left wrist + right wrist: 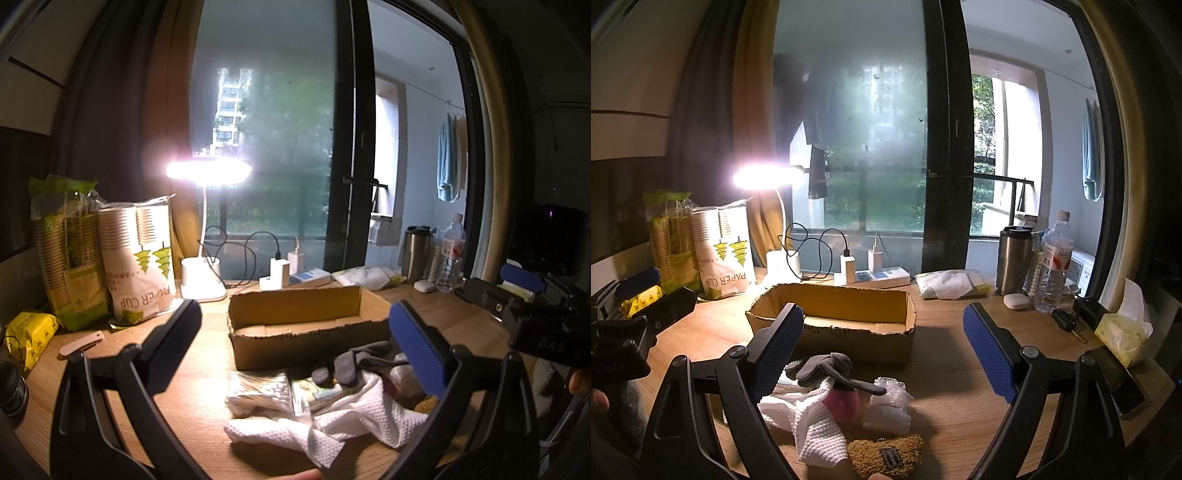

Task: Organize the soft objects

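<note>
- I held my left gripper [295,349] wide open over the near side of the table [207,369]. It gripped nothing.
- My right gripper [886,350] was wide open too, and it held nothing.
- One cardboard box [834,325] sat in the middle of the table with its top open. I could not see anything in it.
- The soft things lay in a pile just in front of the box, near the table's front edge.
- In the pile I counted one white cloth [812,424], one gray glove [827,367], one pink ball [846,404], one piece of bubble wrap [888,404] and one fuzzy brown pouch [886,454].
- One bag of cotton swabs [258,391] lay at the left side of the pile.
- Bare wood showed to the right of the pile, so I had room there.
- Along the back edge stood one lit lamp [207,171], one power strip [882,277], one steel cup [1014,258] and one water bottle [1052,266].
- Two packs of paper cups [144,258] stood at the back left corner.
- One tissue pack [1123,332] sat by the right edge.
</note>
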A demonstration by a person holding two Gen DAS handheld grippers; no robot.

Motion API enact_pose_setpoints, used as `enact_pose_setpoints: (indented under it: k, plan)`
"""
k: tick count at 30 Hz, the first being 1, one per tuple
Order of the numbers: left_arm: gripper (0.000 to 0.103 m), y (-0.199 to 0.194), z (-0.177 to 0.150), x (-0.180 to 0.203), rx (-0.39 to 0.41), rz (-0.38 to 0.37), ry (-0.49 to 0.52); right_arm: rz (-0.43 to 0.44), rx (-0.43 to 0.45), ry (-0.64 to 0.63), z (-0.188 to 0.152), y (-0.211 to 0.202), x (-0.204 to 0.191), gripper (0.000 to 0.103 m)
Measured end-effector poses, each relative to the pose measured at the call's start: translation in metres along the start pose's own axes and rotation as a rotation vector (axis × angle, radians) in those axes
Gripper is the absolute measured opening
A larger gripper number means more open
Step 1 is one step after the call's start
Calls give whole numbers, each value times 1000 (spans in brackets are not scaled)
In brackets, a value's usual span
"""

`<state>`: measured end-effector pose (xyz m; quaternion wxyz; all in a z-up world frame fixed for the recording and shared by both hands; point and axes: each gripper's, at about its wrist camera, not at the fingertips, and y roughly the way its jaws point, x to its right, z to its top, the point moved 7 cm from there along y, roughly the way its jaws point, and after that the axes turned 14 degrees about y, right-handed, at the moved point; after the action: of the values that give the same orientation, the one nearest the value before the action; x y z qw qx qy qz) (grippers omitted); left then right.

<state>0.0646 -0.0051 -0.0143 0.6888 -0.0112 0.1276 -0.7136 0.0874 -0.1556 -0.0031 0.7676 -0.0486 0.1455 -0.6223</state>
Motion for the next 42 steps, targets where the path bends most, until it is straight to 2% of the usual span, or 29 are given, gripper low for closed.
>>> enact_pose_setpoints:
  k: [18,30,42]
  plan:
    - [102,0,-4,-3,-19,-6,-7,-6,-6,5,-1,1,3,90]
    - [102,24,-40,-3,-167,-33,2,-85,-47,4,-15,13,31,90]
    - [102,48,-86,1,-358,-66,-7,-135,-158,12,-58,31,56,90]
